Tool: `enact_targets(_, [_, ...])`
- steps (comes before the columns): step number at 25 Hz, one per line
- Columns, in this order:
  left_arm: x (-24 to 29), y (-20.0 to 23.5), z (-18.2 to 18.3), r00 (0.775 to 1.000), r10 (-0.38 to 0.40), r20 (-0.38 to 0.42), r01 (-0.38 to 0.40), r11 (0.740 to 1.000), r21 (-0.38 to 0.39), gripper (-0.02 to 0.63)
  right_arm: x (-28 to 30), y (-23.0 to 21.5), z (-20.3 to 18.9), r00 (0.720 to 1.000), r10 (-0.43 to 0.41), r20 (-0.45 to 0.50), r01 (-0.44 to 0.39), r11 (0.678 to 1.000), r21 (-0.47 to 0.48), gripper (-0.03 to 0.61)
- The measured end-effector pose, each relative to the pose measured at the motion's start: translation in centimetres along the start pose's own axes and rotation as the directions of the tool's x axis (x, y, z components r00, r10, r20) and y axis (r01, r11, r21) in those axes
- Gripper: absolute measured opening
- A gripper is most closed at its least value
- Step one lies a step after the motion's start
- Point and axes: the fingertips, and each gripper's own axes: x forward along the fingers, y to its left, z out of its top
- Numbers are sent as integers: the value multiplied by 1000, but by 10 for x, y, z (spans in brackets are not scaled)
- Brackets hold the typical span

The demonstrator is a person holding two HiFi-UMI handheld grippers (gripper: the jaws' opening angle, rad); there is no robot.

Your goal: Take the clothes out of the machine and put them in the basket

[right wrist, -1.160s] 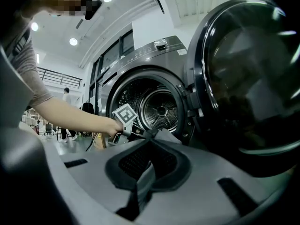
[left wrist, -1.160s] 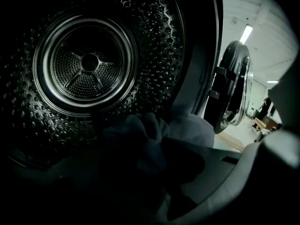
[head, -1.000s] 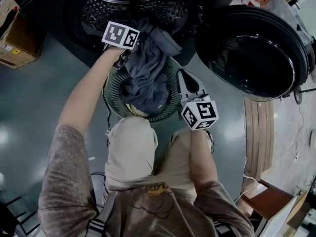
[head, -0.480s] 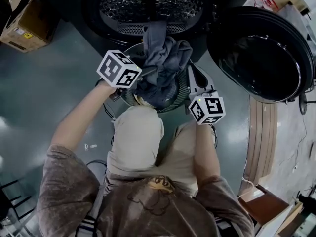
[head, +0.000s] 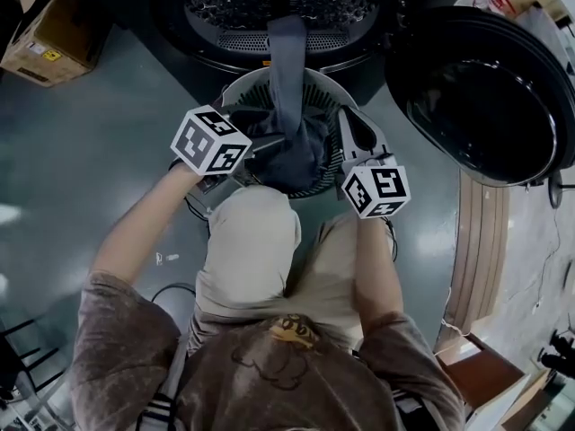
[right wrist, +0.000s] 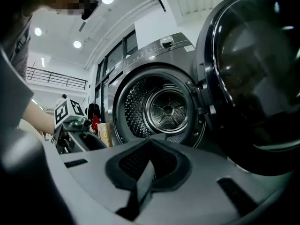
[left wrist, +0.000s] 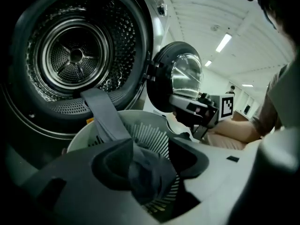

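A dark grey garment [head: 289,142] lies bunched in the round slotted basket [head: 241,83], and one strip of it [left wrist: 101,111] trails up over the lip of the machine's drum [head: 278,3]. My left gripper [head: 265,146] hangs over the basket's left side. Its jaws have just been opening and stand apart, with the cloth [left wrist: 140,168] loose in the gap. My right gripper [head: 349,119] sits at the basket's right rim, shut on a thin pale edge that looks like the rim [right wrist: 145,177].
The machine's round door [head: 485,88] hangs open to the right of the basket. A cardboard box [head: 40,34] stands on the floor at the far left. The person's knees are just behind the basket.
My left gripper came back from the drum mouth to over the basket, dragging the garment along. The garment dropped into the basket and the left jaws parted. The right gripper stayed put.
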Motion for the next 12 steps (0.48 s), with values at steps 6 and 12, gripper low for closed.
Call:
enact_targets(6, [3, 25, 25, 995, 43, 92, -40, 999, -36, 259, 9, 3, -3, 1000, -23, -4, 23, 998, 58, -2])
enact_targets(12, [-25, 16, 74, 988, 44, 146, -38, 998, -42, 261, 11, 30, 30, 996, -9, -87, 15, 997, 70, -2])
